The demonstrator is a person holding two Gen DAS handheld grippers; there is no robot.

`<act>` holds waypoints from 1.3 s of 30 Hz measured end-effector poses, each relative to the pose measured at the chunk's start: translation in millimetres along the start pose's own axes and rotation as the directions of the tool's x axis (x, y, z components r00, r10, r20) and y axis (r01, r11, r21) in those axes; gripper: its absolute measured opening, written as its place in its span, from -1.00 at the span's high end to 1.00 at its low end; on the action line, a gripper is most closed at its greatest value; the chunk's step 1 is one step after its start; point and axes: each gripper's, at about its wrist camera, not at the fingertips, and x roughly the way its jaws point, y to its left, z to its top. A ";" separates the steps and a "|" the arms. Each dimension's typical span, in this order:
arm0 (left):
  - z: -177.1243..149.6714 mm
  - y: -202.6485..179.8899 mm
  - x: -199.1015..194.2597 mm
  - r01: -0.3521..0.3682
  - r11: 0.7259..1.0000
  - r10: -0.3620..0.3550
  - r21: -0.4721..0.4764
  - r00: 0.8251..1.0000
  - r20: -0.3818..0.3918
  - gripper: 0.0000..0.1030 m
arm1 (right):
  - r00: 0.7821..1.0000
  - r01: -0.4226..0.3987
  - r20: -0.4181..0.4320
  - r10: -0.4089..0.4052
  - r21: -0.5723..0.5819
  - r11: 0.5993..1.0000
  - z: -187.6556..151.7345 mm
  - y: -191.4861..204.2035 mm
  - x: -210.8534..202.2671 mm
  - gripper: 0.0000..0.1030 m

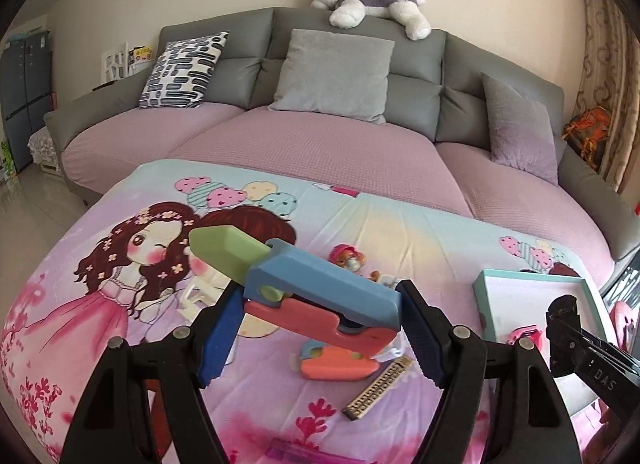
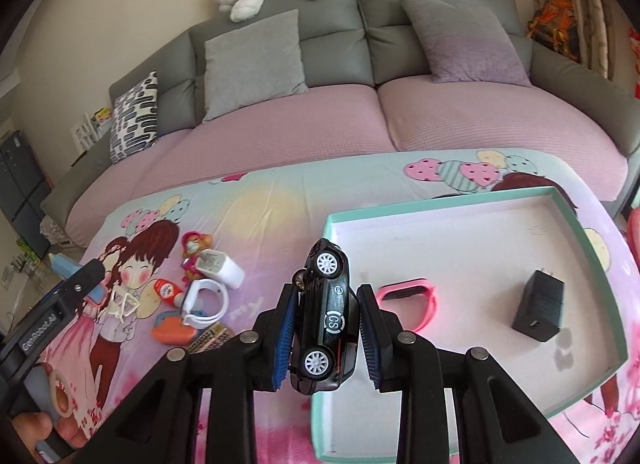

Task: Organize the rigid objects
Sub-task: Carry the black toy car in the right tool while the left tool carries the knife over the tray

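My left gripper (image 1: 322,304) is shut on a toy knife (image 1: 320,284) with a blue handle, green blade and coral underside, held across the pads above the cartoon blanket (image 1: 120,344). In the right wrist view my right gripper (image 2: 327,292) is shut on a black toy car (image 2: 328,304), nose up, hanging over the left edge of a teal-rimmed tray (image 2: 440,204). A pink watch band (image 2: 408,296) and a black charger (image 2: 538,304) lie in the tray. The left gripper (image 2: 92,268) shows at the far left with the knife's blue tip.
Loose on the blanket left of the tray lie a small figurine (image 2: 192,248), a white charger (image 2: 218,264), a white watch (image 2: 204,300), an orange toy (image 2: 172,330) and a beige strip (image 1: 380,388). A grey sofa (image 1: 320,144) with cushions stands behind.
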 end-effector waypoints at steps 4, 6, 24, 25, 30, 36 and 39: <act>0.6 -37.0 2.4 0.059 0.996 -0.058 0.063 0.998 -0.019 -0.49 | 0.997 0.078 0.005 -0.079 0.078 0.994 4.4 -37.2 -5.2 0.38; -0.2 -56.5 4.1 0.093 0.991 -0.090 0.094 0.995 -0.034 -0.49 | 0.995 0.103 0.002 -0.104 0.107 0.989 5.5 -53.1 -7.7 0.38; -49.3 -203.4 26.9 0.350 0.892 -0.291 0.285 0.929 -0.230 -0.50 | 0.915 0.391 -0.034 -0.401 0.309 0.867 -3.4 -151.7 -32.9 0.37; -54.5 -207.5 28.3 0.358 0.888 -0.294 0.289 0.924 -0.242 -0.50 | 0.906 0.414 -0.052 -0.420 0.317 0.854 -4.5 -157.8 -30.7 0.37; -71.5 -221.6 37.9 0.386 0.872 -0.297 0.303 0.906 -0.300 -0.50 | 0.881 0.470 -0.129 -0.454 0.337 0.816 -14.4 -176.2 -22.1 0.37; -79.0 -225.8 45.5 0.386 0.873 -0.283 0.298 0.899 -0.334 -0.50 | 0.883 0.469 -0.157 -0.442 0.332 0.818 -18.9 -178.7 -15.7 0.37; -79.3 -223.6 49.9 0.381 0.879 -0.277 0.285 0.897 -0.346 -0.50 | 0.886 0.463 -0.168 -0.432 0.323 0.825 -19.5 -177.1 -10.3 0.37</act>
